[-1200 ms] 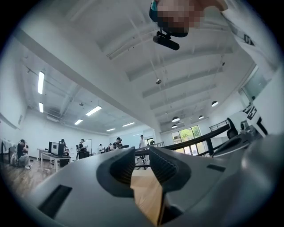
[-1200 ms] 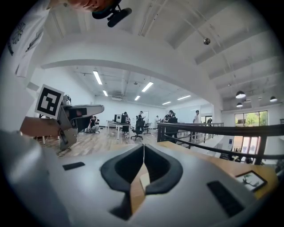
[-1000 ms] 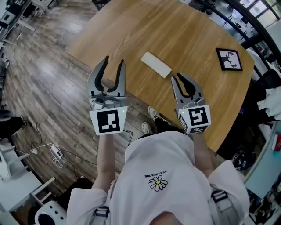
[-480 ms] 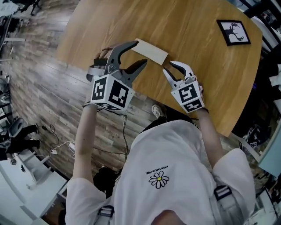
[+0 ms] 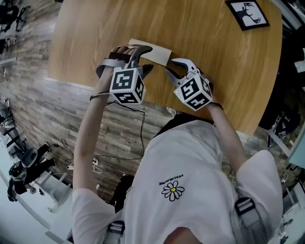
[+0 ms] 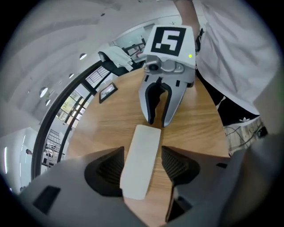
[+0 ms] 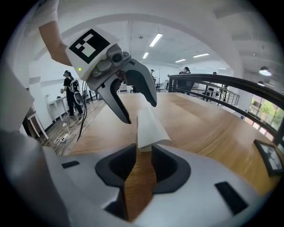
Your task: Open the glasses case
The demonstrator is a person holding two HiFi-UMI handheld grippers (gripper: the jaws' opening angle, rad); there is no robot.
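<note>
Round wooden table on grey plank floor, ceiling strip lights overhead

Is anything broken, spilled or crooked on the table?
No, nothing stands out. The white glasses case lies flat and looks shut on the wooden table, well in from its edge. The framed picture lies flat at the far side. No spills or cracks show.

You see a plain cream-white glasses case, light wood-grain table, grey left gripper and right gripper, black-and-white square markers.
</note>
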